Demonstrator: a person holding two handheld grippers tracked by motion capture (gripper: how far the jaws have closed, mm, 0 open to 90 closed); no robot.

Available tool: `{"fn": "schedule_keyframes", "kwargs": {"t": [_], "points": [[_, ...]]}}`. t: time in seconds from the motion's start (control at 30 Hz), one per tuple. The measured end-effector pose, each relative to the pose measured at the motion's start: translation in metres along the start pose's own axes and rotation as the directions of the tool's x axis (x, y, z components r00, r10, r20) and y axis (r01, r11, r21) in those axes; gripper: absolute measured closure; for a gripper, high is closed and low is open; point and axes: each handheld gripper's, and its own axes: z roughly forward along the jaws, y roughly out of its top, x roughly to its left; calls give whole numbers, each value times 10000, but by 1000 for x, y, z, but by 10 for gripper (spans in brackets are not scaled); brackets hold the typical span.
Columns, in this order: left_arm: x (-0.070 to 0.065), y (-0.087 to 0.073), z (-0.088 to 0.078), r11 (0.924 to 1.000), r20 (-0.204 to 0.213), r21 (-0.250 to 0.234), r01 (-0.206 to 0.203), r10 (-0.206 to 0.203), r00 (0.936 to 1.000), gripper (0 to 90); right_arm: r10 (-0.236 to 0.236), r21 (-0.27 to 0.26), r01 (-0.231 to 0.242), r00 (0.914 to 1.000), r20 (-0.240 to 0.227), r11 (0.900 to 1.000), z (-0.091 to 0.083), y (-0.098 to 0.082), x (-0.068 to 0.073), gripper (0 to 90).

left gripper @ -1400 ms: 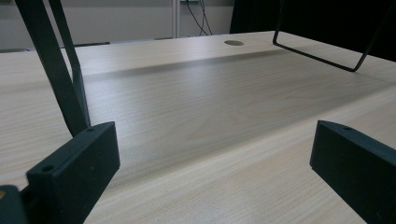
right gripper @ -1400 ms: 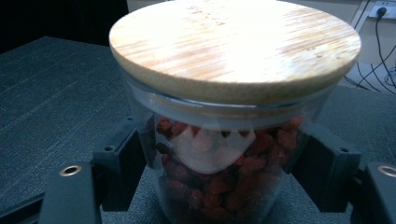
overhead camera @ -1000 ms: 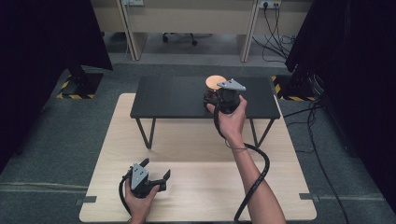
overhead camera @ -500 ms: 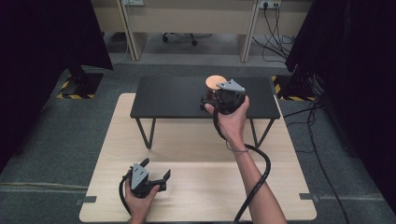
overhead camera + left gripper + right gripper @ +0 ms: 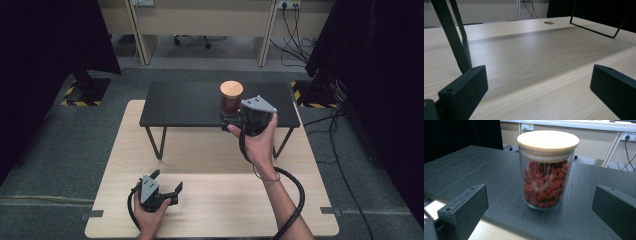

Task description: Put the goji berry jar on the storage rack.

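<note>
A glass jar (image 5: pixel 231 100) of red berries with a round wooden lid stands upright on the low black table (image 5: pixel 185 105), near its front right. In the right gripper view the jar (image 5: pixel 546 177) stands a short way ahead, centred between the jaws. My right gripper (image 5: pixel 229 121) is held at the table's front edge just short of the jar, open and touching nothing. My left gripper (image 5: pixel 167 181) rests low over the pale wooden board (image 5: pixel 215 200) near the person, open, with nothing between its jaws (image 5: pixel 539 85).
The black table stands on thin metal legs (image 5: pixel 156 142) on the wooden board; a leg (image 5: pixel 456 37) rises close by in the left gripper view. Grey carpet surrounds the board. Black curtains (image 5: pixel 50 40) hang at both sides, and cables (image 5: pixel 295 30) lie at the back right.
My right gripper has drawn back from the jar toward the person, so more of the jar shows. The jar and the left gripper have stayed put.
</note>
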Motion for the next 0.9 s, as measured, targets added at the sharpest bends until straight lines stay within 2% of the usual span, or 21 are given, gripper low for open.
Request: {"fn": "schedule_keyframes", "kwargs": {"t": [0.2, 0.47, 0.63, 0.9], "points": [[0, 0, 0, 10000, -8, 2, -15, 15, 10000, 7, -72, -228, 69, 9999, -137, 9997, -20, -12, -1, 4], [0, 0, 0, 10000, -8, -27, -5, 5, 10000, 7, -166, -388, 155, 9995, -286, 9991, -34, -21, -2, 4], [0, -1, 0, 10000, -9, -35, -9, 9, 10000, 7, -35, -432, 16, 9990, -452, 9991, -42, -27, -4, 4], [-1, -1, 0, 10000, -11, -31, -21, 21, 10000, 7, -62, -512, 38, 9989, -461, 9987, -53, -35, -4, 4]]}}
